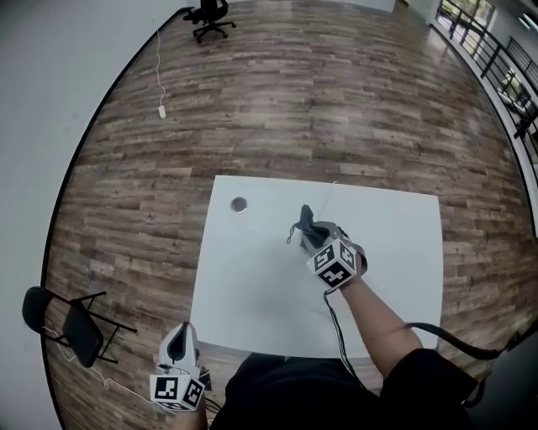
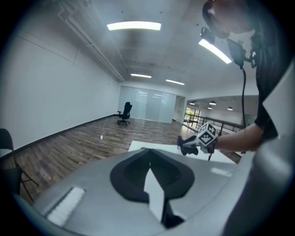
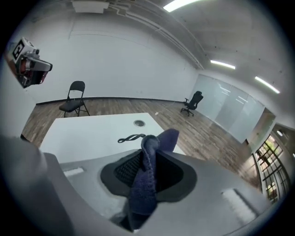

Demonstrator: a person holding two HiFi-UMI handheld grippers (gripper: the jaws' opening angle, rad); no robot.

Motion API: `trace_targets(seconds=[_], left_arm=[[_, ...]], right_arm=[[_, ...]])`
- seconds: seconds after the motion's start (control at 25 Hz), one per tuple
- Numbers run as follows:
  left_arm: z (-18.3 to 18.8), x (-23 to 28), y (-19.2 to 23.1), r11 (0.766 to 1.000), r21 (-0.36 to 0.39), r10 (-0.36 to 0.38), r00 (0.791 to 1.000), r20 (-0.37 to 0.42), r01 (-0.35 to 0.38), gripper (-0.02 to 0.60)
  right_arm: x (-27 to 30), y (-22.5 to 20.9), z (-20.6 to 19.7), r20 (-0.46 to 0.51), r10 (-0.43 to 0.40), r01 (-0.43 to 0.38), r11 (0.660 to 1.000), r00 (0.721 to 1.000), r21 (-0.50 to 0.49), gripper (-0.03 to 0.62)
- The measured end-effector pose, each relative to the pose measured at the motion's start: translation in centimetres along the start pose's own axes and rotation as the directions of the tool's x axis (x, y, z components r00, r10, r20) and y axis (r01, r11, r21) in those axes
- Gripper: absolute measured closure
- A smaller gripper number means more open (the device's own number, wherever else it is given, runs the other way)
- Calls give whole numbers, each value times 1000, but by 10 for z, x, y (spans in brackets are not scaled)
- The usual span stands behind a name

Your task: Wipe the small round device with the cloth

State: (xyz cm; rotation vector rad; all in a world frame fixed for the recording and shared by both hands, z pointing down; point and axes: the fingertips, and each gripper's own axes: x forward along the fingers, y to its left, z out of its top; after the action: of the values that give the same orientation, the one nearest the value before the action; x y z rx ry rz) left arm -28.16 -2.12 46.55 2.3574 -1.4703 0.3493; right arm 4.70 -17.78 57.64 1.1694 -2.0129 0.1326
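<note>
The small round device (image 1: 239, 204) lies near the far left corner of the white table (image 1: 252, 285); in the right gripper view the device (image 3: 138, 123) lies ahead on the tabletop. My right gripper (image 1: 306, 215) hovers over the middle of the table, shut on a dark blue cloth (image 3: 144, 184) that sticks up between its jaws. The cloth (image 1: 308, 227) is well to the right of the device and apart from it. My left gripper (image 1: 179, 346) hangs off the table's near left corner, jaws together and empty.
A black twisted cord loop (image 3: 131, 138) lies on the table between the cloth and the device. A folding chair (image 1: 71, 323) stands left of the table. An office chair (image 1: 210, 17) and a floor cable (image 1: 160, 80) are far off. A black cable (image 1: 336, 327) trails from my right gripper.
</note>
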Motion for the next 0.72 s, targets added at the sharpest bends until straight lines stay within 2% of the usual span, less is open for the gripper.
trace_targets(seconds=[0.12, 0.48, 0.72], left_arm=[[-6, -2, 7, 1000, -28, 14, 1000, 6, -14, 575], [-28, -5, 2, 996, -86, 15, 1000, -16, -16, 575], [-30, -5, 10, 995, -98, 20, 1000, -24, -22, 576]], right_arm=[[8, 5, -4, -34, 22, -21, 999, 999, 30, 507], [21, 31, 1, -92, 59, -66, 995, 994, -73, 507], [25, 43, -3, -110, 58, -68, 994, 992, -87, 507]])
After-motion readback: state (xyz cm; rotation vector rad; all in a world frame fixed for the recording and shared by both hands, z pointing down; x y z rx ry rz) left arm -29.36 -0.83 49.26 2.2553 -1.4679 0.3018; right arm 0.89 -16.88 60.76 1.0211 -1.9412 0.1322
